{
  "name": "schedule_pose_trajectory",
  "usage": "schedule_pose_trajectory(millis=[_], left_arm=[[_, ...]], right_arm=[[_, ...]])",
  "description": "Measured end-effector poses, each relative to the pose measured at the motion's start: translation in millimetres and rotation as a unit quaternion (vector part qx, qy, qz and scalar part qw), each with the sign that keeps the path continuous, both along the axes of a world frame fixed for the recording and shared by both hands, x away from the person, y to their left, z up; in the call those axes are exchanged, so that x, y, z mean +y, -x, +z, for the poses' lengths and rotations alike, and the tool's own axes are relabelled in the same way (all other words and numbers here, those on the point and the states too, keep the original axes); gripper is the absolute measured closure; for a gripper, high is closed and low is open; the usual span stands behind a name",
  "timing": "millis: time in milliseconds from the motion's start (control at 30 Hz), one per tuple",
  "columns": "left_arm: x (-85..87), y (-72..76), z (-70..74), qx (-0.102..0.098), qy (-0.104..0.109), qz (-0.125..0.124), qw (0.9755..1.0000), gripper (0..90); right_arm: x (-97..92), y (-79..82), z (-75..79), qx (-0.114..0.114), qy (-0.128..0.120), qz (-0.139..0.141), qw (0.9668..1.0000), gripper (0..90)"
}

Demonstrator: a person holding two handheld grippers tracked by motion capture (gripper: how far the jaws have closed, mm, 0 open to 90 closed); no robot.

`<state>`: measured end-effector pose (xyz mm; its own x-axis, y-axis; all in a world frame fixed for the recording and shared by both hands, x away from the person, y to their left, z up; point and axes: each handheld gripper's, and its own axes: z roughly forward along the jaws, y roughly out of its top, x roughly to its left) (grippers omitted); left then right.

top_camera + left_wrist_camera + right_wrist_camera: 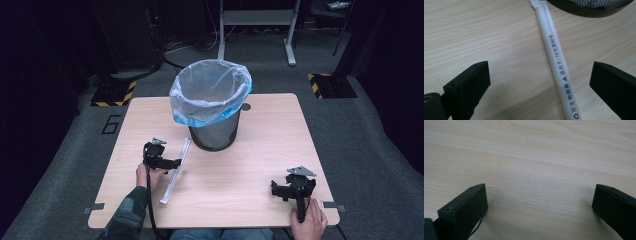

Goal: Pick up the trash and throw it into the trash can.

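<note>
Lying between the spread fingers of the left gripper (537,82), nearer the right-hand one and touching neither, is a long white paper-wrapped straw (556,62) printed with black characters, flat on the pale wood-grain bench (474,30). In the high view this gripper (172,163) sits at the straw (176,170), about midway along its length. The near end of the straw is cut off by the lower edge of the left gripper view. Just past its far end stands a black mesh waste bin (215,132) lined with a clear and blue plastic bag (210,92); the bin's base (589,7) is just beside the wrapper's tip. The right gripper (539,202), fingers wide apart and holding nothing, rests over bare bench, well apart from the straw, near the bench's front right corner (284,190).
</note>
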<state>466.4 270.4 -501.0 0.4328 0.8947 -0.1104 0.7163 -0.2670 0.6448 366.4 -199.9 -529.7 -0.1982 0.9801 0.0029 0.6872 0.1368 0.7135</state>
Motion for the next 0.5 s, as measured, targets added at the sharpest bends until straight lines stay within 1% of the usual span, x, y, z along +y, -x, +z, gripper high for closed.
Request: schedule_pose_trajectory(millis=[67,200,267,300,400,433,467,500], left_arm=[[-3.6,-1.4,-1.1,0.006,-0.002,-0.003,1.0000,3.0],[-13.3,-4.2,-3.2,0.008,-0.005,-0.009,0.9999,4.3],[-15.2,-5.1,-4.2,0.011,-0.007,-0.011,0.9999,4.8],[-18.6,-7.1,-5.6,0.014,-0.019,-0.018,0.9996,5.1],[-20.7,-8.0,-6.4,0.014,-0.019,-0.017,0.9996,5.4],[-20.8,-9.4,-7.1,0.018,-0.022,-0.019,0.9994,5.7],[-20.8,-9.4,-7.1,0.018,-0.022,-0.019,0.9994,5.9],[-21.2,-10.6,-8.8,0.022,-0.020,-0.019,0.9994,6.3]], right_arm=[[0.2,0.0,0.0,0.000,-0.002,-0.001,1.0000,0.0],[0.0,0.0,0.0,0.000,0.000,0.000,1.0000,0.0],[0.0,0.0,0.0,0.000,0.000,0.000,1.0000,0.0],[0.1,0.0,0.0,0.000,-0.001,0.000,1.0000,0.0],[0.0,0.0,0.0,0.000,0.000,0.000,1.0000,0.0],[0.1,0.0,0.0,0.000,0.000,0.000,1.0000,0.0],[0.1,0.0,0.0,0.000,0.000,0.000,1.0000,0.0],[0.1,0.0,0.0,0.000,-0.001,-0.001,1.0000,0.0]])
